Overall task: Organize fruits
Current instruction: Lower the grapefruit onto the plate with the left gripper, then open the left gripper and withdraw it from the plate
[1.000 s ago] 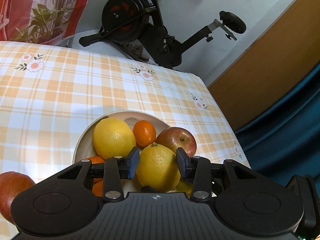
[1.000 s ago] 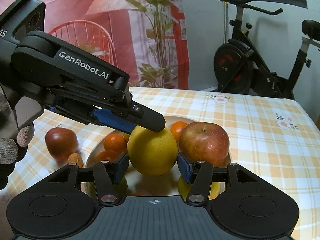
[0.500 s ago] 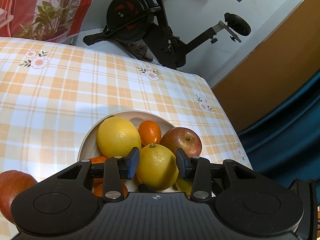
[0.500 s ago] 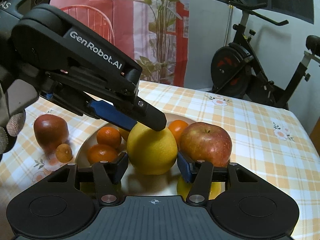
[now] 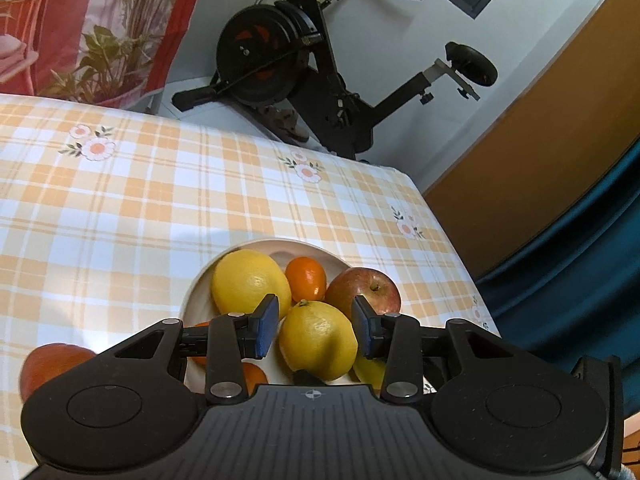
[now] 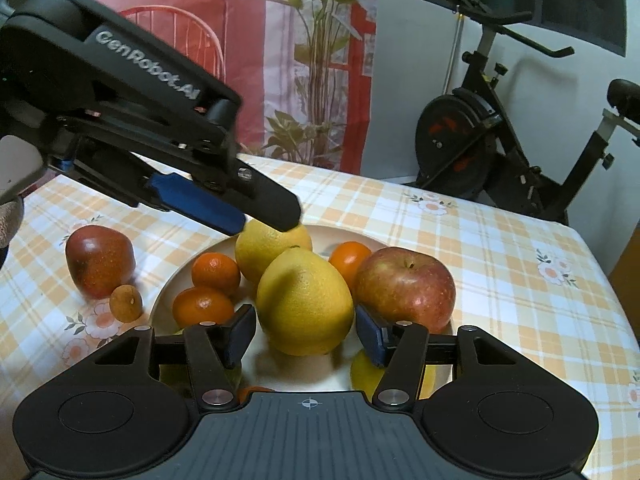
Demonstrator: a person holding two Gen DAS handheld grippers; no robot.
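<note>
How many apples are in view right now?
2. One apple sits in the plate at its right side; a darker apple rests on the tablecloth left of the plate. Others may be hidden.

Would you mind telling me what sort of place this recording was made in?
Most likely a room in a home: a table under a checked floral tablecloth holds a fruit plate, an exercise bike stands behind it, and a printed curtain hangs nearby.

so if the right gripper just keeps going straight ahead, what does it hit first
Most likely the large yellow citrus in the plate: it sits right between the right gripper's open fingers, slightly ahead. How far ahead is hard to judge through the fisheye.
</note>
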